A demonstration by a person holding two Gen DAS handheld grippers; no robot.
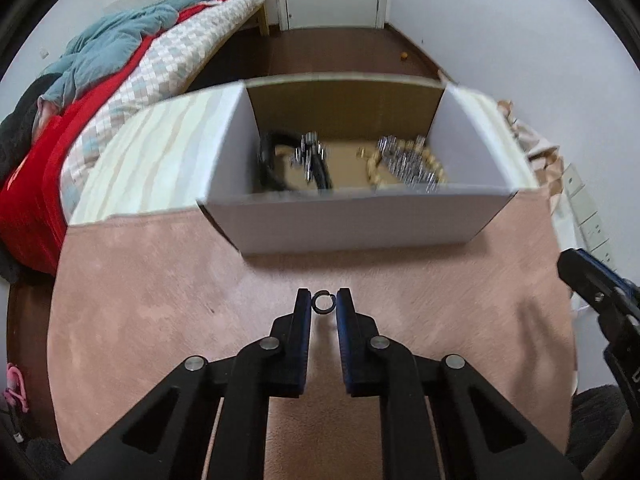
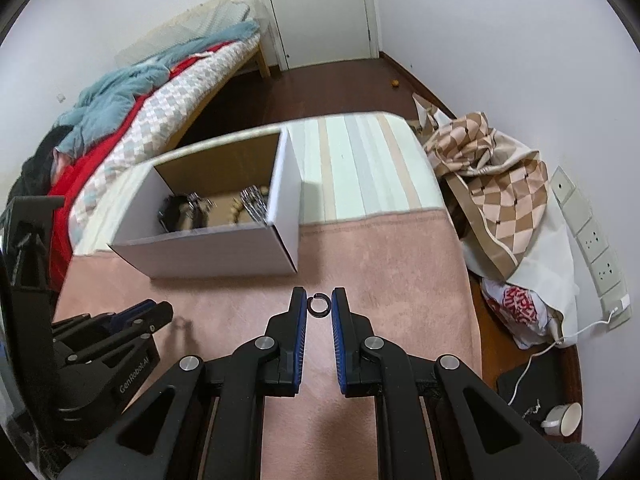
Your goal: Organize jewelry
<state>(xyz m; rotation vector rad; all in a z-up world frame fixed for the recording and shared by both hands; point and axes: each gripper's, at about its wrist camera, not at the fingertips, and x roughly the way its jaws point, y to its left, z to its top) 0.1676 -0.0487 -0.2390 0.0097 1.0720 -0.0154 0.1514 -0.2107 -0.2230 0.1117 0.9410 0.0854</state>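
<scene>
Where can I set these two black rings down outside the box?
Free: pink blanket between the white box and the left gripper and right gripper, each pinching a black ring; also the striped sheet right of the box. Crowded: inside the box, jewelry piles; the right edge, a checked cloth heap.

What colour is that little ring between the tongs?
Black; the ring shows best in the right wrist view.

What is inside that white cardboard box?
Inside the white box: a black cord with silver charms on the left, and beige beads tangled with silver pieces on the right. The near wall hides part of the floor; blur hides detail.
</scene>
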